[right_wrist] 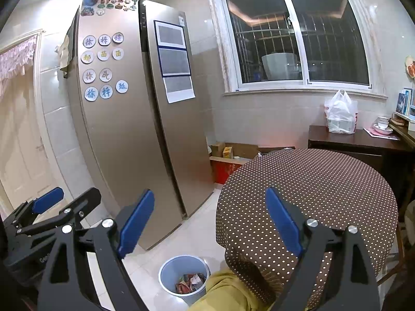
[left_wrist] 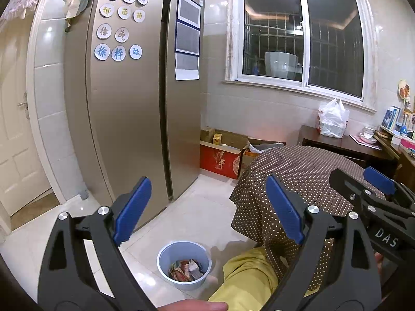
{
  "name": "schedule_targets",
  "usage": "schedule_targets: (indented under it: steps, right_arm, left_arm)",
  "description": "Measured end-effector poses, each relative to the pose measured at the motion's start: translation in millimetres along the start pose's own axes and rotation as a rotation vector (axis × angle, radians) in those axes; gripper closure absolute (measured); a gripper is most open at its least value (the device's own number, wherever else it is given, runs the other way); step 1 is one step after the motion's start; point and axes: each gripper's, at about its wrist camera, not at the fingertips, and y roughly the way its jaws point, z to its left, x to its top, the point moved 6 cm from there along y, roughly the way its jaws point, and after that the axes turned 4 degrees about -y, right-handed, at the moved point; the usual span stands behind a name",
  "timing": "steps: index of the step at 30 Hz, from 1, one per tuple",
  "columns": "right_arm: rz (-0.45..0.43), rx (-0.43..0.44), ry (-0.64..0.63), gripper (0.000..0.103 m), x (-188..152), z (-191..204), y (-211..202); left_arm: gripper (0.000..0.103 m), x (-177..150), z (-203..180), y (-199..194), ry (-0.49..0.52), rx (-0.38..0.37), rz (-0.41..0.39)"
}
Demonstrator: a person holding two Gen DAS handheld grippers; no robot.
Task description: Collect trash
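On floor, one bin (left_wrist: 183, 264), two open hand-held grippers (left_wrist: 207, 211)

The right gripper (left_wrist: 384, 178) bears "DAS"; round fridge magnets (left_wrist: 118, 53) show Chinese characters such as 徐.

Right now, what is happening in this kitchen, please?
A person sits by the round table with its dotted cloth, holding a gripper in each hand. The left gripper and the right gripper are both open and hold nothing. On the floor in front, beside the fridge, stands a pale blue trash bin with crumpled wrappers already inside. No loose trash shows on the table or the floor.
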Motion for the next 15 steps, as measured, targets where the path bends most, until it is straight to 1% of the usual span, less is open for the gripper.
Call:
schedule_targets:
  steps: [5,15]
  right_arm:
    - [0.009,0.006,0.001,0.017,-0.9,1.4,3.7]
    - [0.015,0.007,-0.009,0.017,-2.8,1.5,4.1]
  left_arm:
    - [0.015,-1.6,1.0,1.4,-0.003,0.014,0.004]
    - [0.015,-1.9,0.9,1.1,-0.004,0.010,0.009]
